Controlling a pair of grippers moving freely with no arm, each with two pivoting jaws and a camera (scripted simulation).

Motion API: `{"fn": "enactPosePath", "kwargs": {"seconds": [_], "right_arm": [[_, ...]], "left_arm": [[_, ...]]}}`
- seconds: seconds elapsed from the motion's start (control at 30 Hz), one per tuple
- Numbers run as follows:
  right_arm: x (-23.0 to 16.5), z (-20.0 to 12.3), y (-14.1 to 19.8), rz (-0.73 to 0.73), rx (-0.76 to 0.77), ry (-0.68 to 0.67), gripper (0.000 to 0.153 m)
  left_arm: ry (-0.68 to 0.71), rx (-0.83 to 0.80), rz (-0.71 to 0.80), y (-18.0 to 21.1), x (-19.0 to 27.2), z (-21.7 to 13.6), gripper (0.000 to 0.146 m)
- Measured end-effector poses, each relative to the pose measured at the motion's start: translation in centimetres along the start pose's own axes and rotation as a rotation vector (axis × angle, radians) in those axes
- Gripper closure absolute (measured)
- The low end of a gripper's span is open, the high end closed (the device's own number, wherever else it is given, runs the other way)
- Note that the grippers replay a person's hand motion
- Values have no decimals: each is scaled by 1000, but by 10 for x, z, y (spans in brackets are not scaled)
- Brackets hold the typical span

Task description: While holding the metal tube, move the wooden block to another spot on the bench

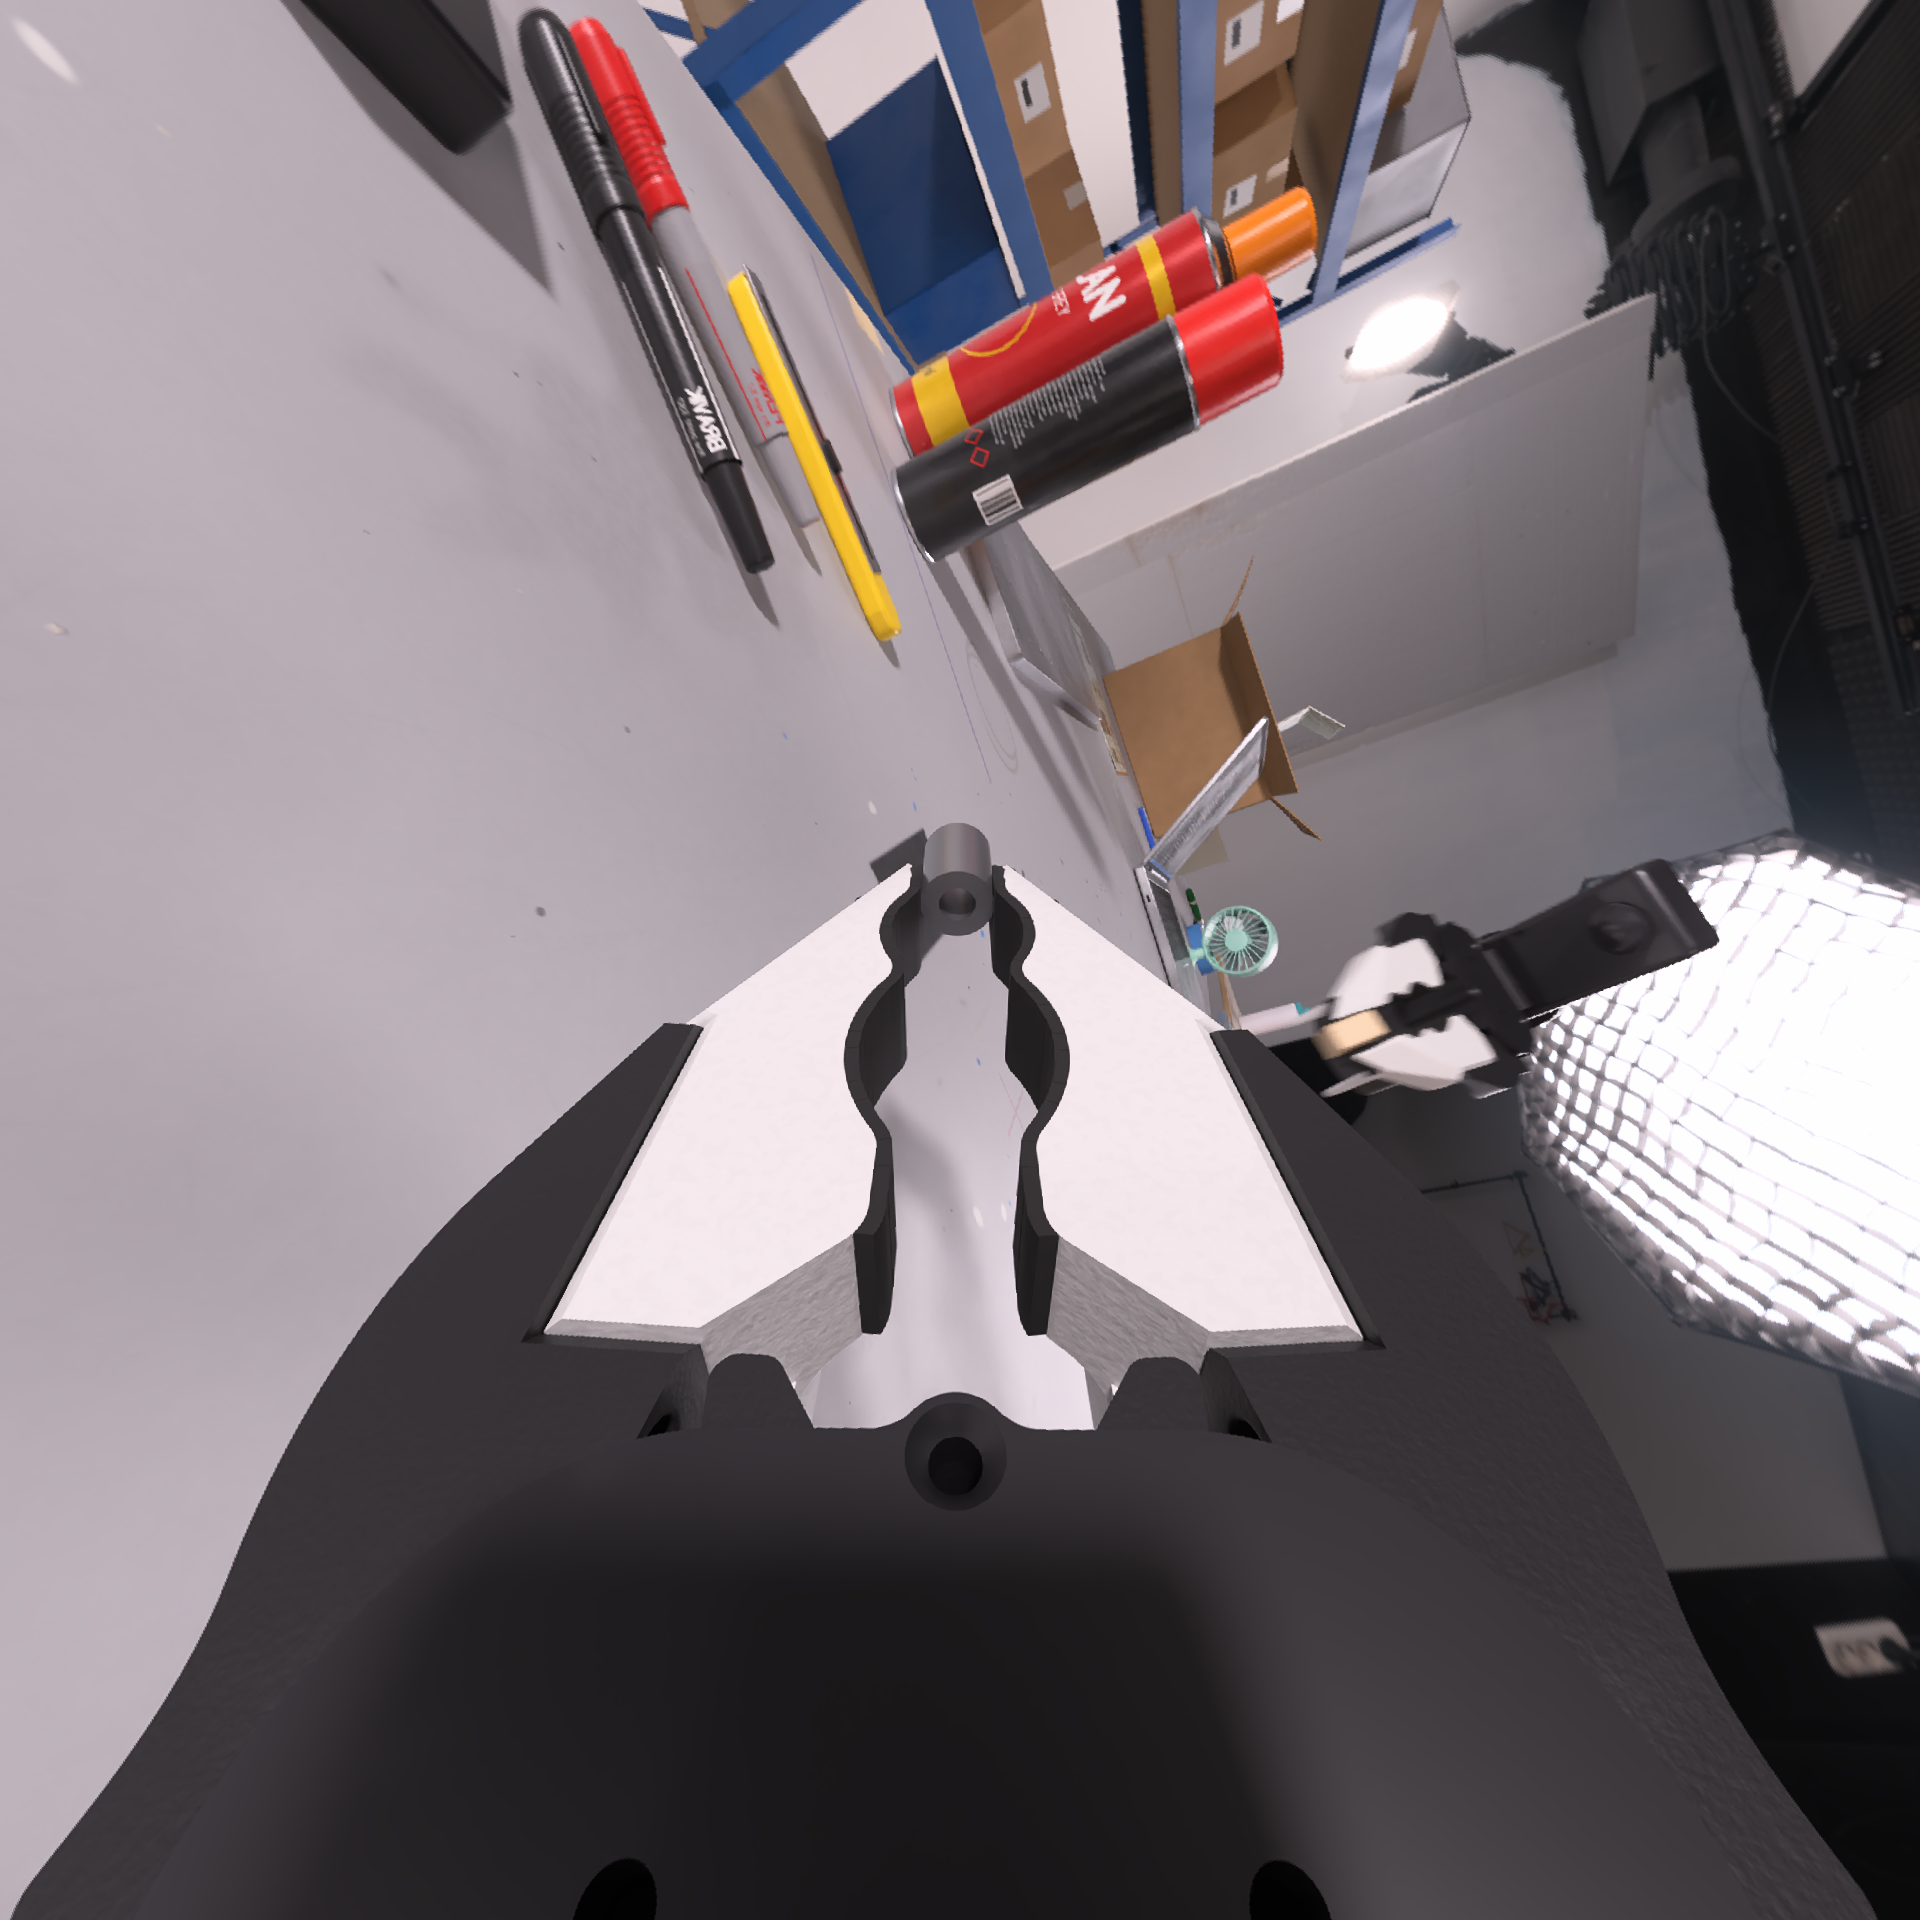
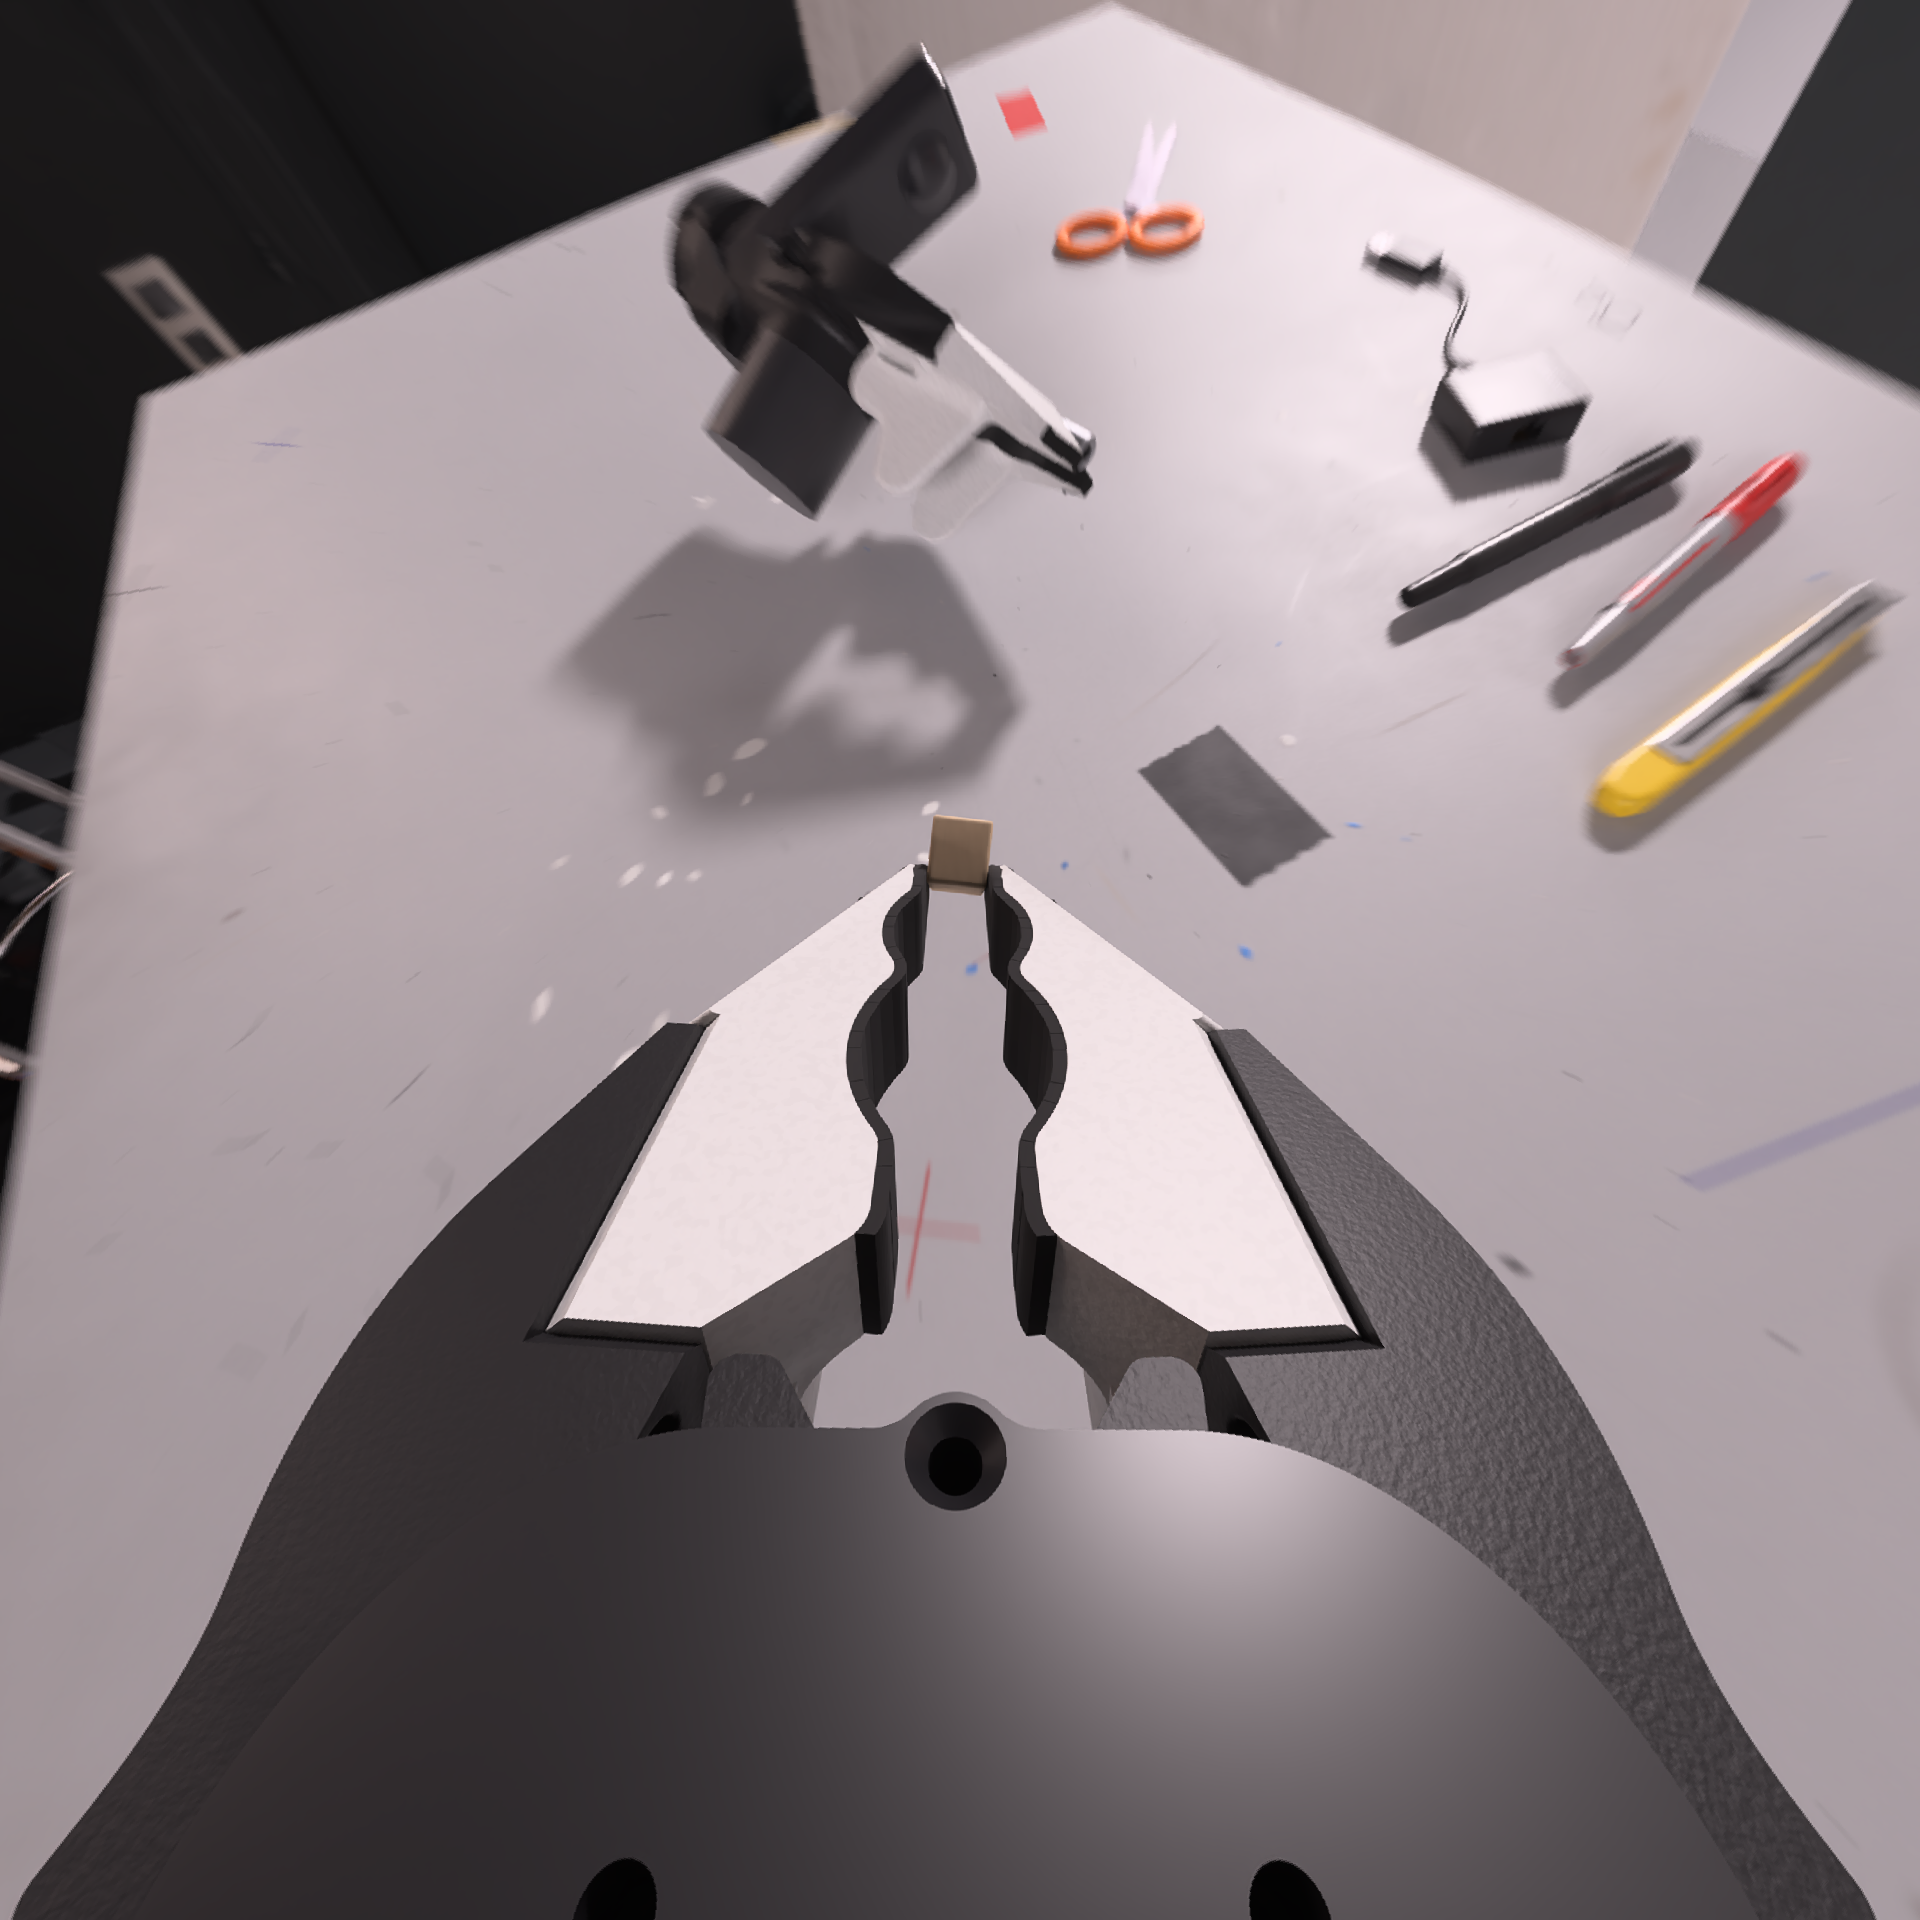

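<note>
My left gripper is shut on a short grey metal tube at its fingertips, held above the grey bench. My right gripper is shut on a small tan wooden block and holds it above the bench. In the left wrist view the right gripper shows far off at the right with the block between its fingers. In the right wrist view the left gripper hovers farther off, casting a shadow on the bench; the tube is not clear there.
A black marker, a red marker and a yellow utility knife lie on the bench near two spray cans. In the right wrist view there are orange scissors, a black adapter, a dark patch and the markers and knife at the right.
</note>
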State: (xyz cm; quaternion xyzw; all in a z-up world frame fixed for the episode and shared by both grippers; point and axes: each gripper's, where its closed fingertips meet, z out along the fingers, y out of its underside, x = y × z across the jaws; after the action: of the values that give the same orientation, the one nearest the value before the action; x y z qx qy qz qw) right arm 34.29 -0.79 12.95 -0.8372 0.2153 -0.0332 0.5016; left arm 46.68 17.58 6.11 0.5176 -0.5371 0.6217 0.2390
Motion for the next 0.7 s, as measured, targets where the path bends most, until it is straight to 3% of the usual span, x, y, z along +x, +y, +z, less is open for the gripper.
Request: {"fn": "enactPosePath", "kwargs": {"seconds": [0.13, 0.23, 0.33, 0.43, 0.5, 0.7], "right_arm": [[9, 101, 34, 35, -138, 54, 142], [13, 132, 52, 16, -229, 72, 142], [16, 138, 54, -14, -254, 93, 142], [18, 133, 50, -9, -239, 74, 113], [18, 120, 42, 16, -176, 49, 101], [18, 88, 19, 81, 84, 37, 94]], "left_arm": [[29, -23, 10, 4, 5, 0, 135], [58, -33, 7, 5, 7, -3, 135], [81, -37, 6, 5, 10, -5, 135], [99, -31, 18, 5, 14, -7, 135], [104, -20, 23, 7, 18, -9, 135], [180, -94, -38, 44, 61, 2, 135]]}}
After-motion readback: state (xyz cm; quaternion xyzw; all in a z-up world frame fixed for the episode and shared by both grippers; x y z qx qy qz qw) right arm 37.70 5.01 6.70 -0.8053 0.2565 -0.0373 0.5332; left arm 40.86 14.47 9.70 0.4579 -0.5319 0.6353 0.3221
